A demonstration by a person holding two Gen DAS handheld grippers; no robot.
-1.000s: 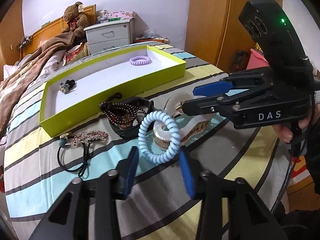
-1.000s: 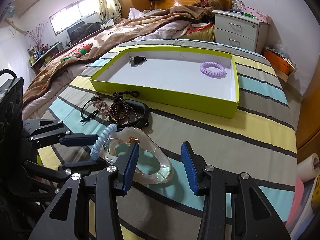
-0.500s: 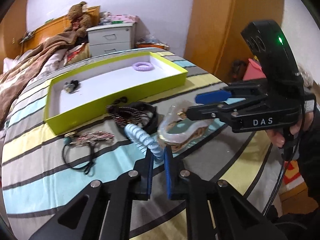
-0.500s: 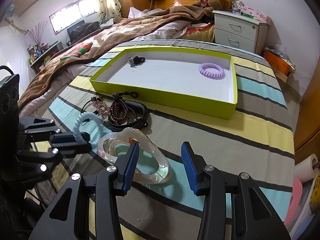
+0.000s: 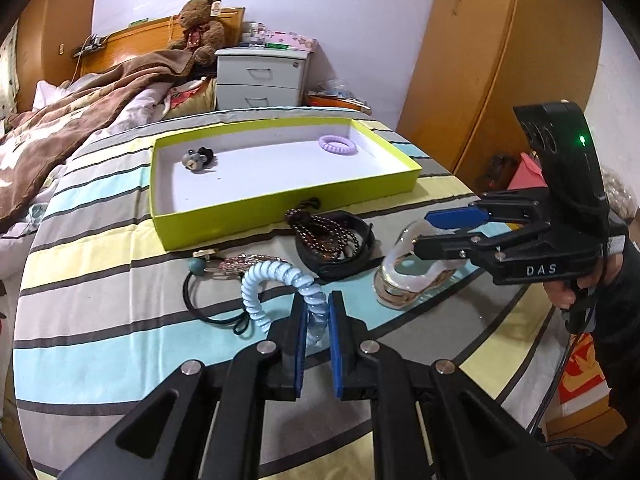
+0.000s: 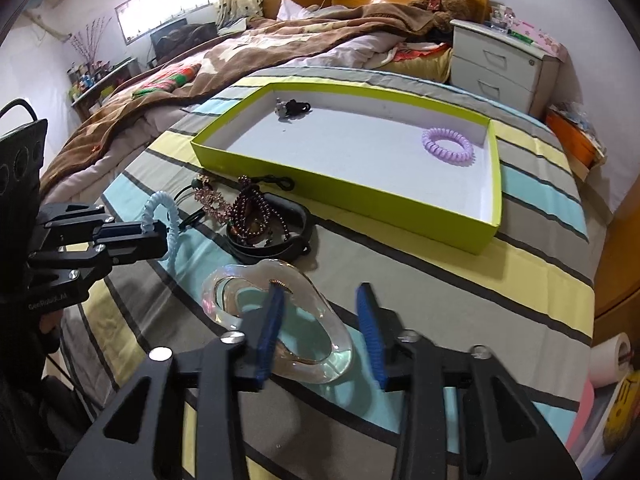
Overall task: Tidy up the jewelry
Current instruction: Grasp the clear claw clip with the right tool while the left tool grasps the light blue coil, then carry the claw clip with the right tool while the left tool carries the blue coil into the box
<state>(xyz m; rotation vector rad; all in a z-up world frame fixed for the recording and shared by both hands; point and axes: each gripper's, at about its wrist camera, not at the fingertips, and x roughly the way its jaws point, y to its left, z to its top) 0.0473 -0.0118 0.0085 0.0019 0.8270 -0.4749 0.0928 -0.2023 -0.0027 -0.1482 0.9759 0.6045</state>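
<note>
My left gripper (image 5: 317,312) is shut on a light blue spiral hair tie (image 5: 276,280) and holds it above the striped bedspread; it also shows in the right wrist view (image 6: 162,216). My right gripper (image 6: 320,312) is open over a clear heart-shaped bangle (image 6: 280,320), also visible in the left wrist view (image 5: 412,268). A lime green tray (image 5: 280,204) holds a purple spiral hair tie (image 5: 338,145) and a small bear hair tie (image 5: 197,158). A dark bead bracelet (image 5: 324,234) lies on a black band (image 5: 352,256) beside a pink beaded clip with a black elastic (image 5: 240,264).
A brown blanket (image 6: 240,52) and a teddy bear (image 5: 198,28) are on the bed behind. A white nightstand (image 5: 262,80) stands at the back. A wooden wardrobe (image 5: 480,60) is at the right.
My left gripper closed on the light blue spiral hair tie and lifted it off the bangle, moving back and left. My right gripper stayed open over the bangle.
</note>
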